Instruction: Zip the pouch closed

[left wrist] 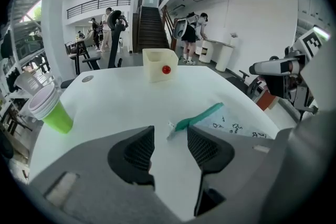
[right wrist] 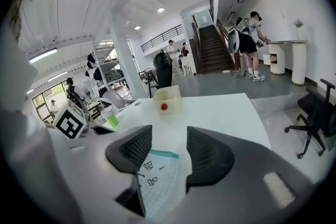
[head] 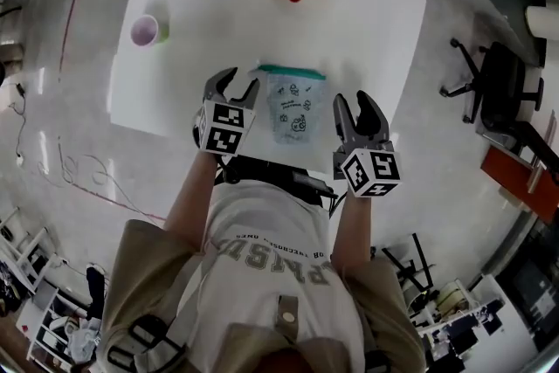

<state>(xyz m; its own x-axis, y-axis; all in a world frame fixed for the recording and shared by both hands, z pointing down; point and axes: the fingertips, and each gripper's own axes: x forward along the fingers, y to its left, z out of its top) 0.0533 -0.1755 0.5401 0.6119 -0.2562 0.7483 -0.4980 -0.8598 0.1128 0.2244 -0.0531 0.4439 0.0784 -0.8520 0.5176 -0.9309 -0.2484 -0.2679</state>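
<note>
Clear plastic pouch (head: 295,107) lies flat on white table (head: 376,22), long axis running away from the person, teal zipper strip (head: 292,71) along the far end. Left gripper (head: 236,83) is just beside its left edge and right gripper (head: 355,103) just beside its right edge. Both have jaws apart, gripping nothing.

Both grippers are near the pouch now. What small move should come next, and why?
Probably lower the left gripper a little and close it on the small white zipper pull at the teal zipper's left end. Its jaws stand apart with the pull lined up between them, untouched; the right gripper, also open, hovers beside the pouch.
</note>
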